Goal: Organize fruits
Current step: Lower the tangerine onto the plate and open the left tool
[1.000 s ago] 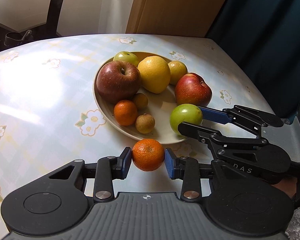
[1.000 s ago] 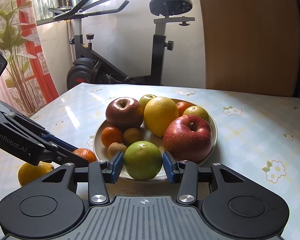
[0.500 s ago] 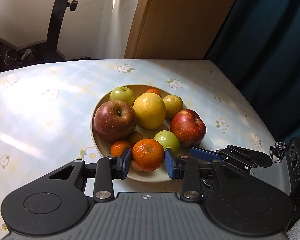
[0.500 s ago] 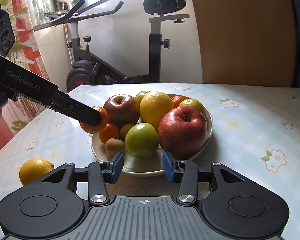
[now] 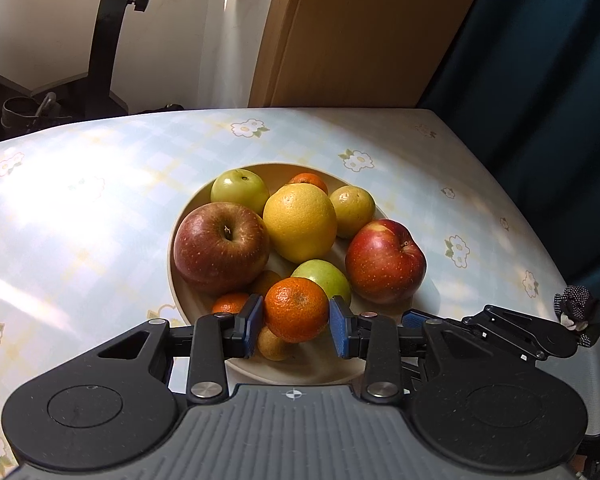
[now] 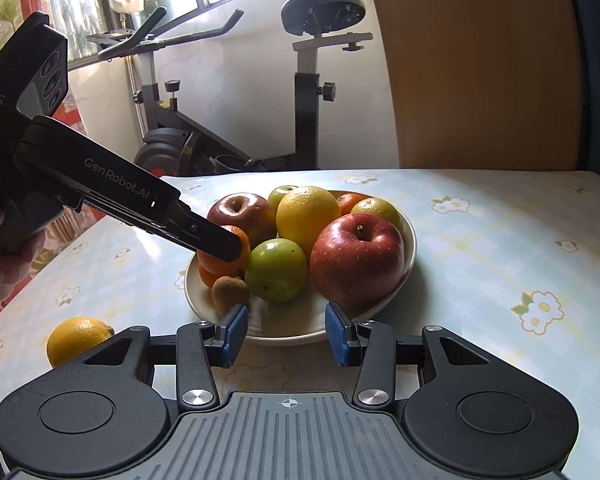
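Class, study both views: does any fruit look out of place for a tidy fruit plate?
Yes: one yellow lemon lies alone on the tablecloth, left of the plate, while the other fruit is piled on it.

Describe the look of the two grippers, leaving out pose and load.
Both are matte black plastic with a grey ribbed base, silver pivot bolts and blue pads. The left gripper bears white "GenRobot.AI" lettering along its side and round lenses on its body. The right gripper matches.
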The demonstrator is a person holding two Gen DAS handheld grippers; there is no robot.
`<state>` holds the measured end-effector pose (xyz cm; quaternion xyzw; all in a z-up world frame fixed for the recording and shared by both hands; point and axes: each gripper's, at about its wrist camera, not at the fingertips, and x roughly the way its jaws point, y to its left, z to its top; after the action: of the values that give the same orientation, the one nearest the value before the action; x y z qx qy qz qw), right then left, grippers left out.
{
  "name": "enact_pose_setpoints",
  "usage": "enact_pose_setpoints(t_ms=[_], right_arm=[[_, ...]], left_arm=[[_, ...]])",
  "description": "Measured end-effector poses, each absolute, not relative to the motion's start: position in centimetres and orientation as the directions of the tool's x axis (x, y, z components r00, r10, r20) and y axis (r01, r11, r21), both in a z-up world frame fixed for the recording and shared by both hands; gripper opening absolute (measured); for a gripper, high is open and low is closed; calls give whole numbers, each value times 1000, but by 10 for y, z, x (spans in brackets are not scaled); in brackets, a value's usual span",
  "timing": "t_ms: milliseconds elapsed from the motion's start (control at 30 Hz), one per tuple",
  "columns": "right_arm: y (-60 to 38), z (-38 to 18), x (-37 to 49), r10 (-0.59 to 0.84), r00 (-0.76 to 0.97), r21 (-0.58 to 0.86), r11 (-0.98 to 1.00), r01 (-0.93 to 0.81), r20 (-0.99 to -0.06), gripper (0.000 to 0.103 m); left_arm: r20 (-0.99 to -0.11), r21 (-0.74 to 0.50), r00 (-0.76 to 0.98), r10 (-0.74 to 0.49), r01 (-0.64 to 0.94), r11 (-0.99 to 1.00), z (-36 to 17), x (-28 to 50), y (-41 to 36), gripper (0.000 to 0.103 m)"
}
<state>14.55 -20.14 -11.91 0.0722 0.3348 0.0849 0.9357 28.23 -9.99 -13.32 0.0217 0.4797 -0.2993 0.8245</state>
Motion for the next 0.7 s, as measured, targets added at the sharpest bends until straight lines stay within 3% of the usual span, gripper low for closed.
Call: enact_pose_setpoints(t_ms=[700], right_arm=[[-200,-117,134,181,755,169,981,-94,-630,40]], left_arm=[[-797,-325,281,-535,547,772,-142,271,-110,38]])
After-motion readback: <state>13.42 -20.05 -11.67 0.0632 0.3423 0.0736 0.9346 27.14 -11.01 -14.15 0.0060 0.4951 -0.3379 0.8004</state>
